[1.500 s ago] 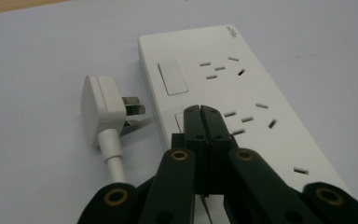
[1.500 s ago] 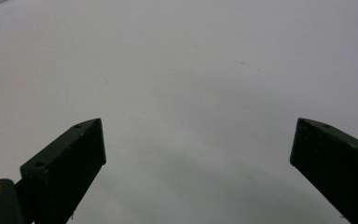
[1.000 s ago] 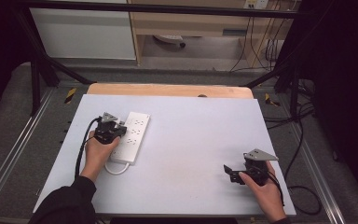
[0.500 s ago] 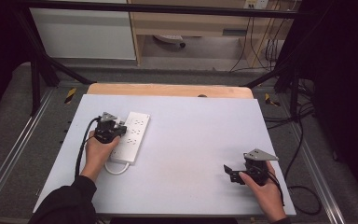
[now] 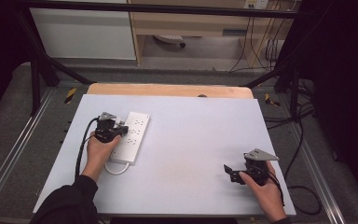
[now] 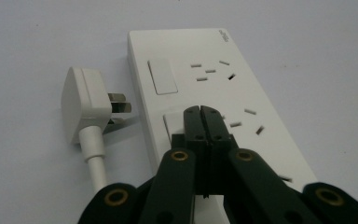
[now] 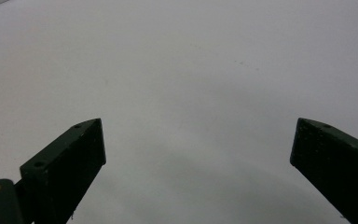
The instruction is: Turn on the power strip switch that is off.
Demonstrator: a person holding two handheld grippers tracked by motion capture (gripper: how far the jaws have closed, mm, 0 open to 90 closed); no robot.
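One switch (image 6: pixel 173 125) half behind tongs (image 6: pixel 200 111)

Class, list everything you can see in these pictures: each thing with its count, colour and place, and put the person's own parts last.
Power strip: one, white, on the table's left part.
Plug: one, white, lying on the table beside the strip, not inserted.
Table: one, pale grey top, centre.
Left tongs: one, black, shut, tips over the strip's second switch.
Right tongs: one, black, open, over bare table at the near right.
Hands: two, left and right, each holding tongs.
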